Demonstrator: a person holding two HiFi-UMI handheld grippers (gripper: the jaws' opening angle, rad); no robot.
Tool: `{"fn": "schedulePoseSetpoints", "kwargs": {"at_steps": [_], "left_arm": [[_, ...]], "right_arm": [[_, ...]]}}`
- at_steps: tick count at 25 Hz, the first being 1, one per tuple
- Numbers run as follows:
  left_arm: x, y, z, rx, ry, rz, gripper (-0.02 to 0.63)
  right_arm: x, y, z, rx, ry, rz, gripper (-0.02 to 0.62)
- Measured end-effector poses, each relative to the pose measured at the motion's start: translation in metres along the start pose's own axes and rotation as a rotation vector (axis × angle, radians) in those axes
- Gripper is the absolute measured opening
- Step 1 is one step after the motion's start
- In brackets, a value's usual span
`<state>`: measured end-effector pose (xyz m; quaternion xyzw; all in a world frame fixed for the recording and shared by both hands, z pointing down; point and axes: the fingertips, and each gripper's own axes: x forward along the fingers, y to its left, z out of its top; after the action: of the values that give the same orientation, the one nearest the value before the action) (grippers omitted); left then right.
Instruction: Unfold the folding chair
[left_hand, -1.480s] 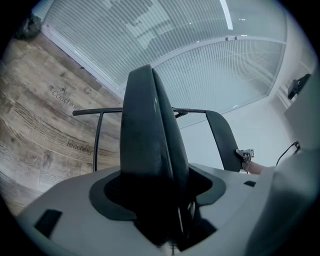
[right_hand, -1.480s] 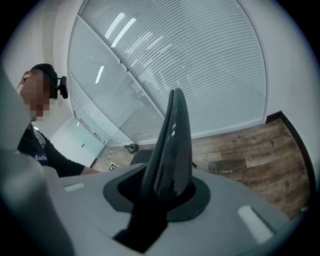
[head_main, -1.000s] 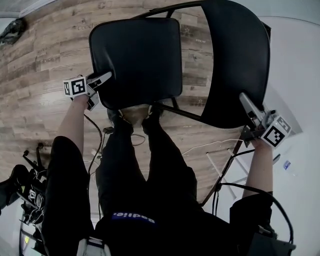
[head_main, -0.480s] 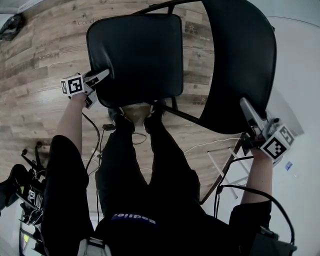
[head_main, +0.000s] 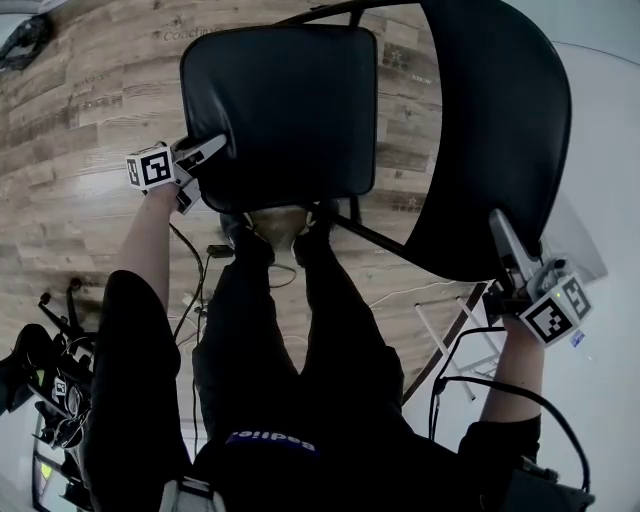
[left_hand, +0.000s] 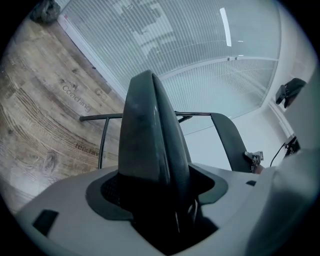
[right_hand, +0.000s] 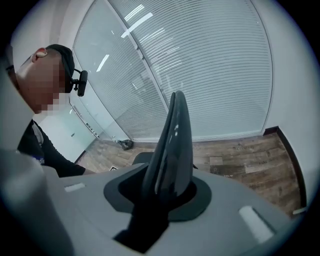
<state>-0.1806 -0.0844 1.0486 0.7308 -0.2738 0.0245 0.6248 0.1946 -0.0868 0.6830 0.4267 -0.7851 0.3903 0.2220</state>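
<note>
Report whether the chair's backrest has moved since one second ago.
Yes. The backrest dropped in the head view, its lower edge nearer the white floor frame.

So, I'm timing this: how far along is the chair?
Done: seat swung well away from backrest. In hand: left gripper jaws opening around the seat's edge, right gripper jaws closing on the backrest's edge. Left: probably settling it, then letting go.

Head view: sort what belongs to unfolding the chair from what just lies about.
Job: seat; backrest; left gripper, jaws opening round the seat; right gripper, jaws closing on the backrest.
Lying about: cables on the floor; white rack; dark gear at lower left.
</note>
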Motion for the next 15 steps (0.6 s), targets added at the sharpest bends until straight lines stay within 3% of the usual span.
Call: {"fn": "schedulePoseSetpoints", "kwargs": {"at_steps": [2, 6, 11, 15], "left_arm": [[0.0, 0.001, 0.004, 0.018, -0.006, 0.006, 0.324], [0.0, 0.0, -0.003, -0.033, 0.04, -0.023, 0.325], [-0.007, -0.001, -0.004, -0.037, 0.058, -0.027, 0.325], [-0.013, 0.0, -0.004, -0.029, 0.074, 0.009, 0.33]], "right_arm": [[0.0, -0.001, 0.001, 0.013, -0.011, 0.0, 0.081], [0.0, 0.0, -0.001, 0.021, -0.023, -0.001, 0.086], [-0.006, -0.005, -0.002, 0.009, -0.043, -0.037, 0.233], [-0.023, -0.015, 0.01, -0.02, -0.099, -0.125, 0.255]]}}
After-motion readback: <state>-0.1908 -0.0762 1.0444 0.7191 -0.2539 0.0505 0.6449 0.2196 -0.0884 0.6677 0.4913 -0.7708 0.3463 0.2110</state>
